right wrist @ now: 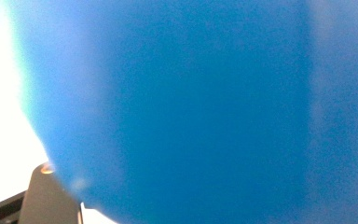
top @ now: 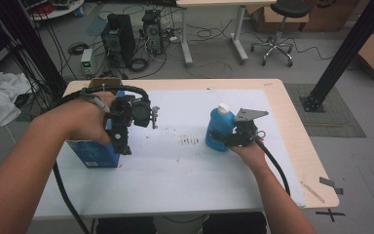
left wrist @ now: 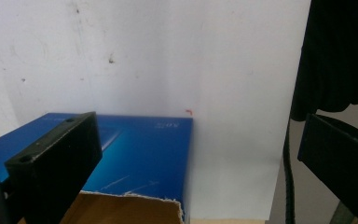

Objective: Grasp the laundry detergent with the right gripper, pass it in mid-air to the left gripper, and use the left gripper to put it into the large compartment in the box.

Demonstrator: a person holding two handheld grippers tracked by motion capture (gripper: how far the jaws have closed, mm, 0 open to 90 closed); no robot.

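On the table's [top: 272, 92] white sheet, we held the blue bottle [top: 217, 127] upright, right gripper [top: 226, 138] jaws clamped on its body for carrying; left gripper [top: 152, 117] jaws gaped wide above the open blue box [top: 93, 155], probably steadying it.

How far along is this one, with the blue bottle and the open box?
Done: the right gripper is at the upright blue bottle; its jaws appear closed on it. In hand: the left gripper hovers open over the blue box, whose torn top is open. Left, probably: carrying the bottle across into the box.
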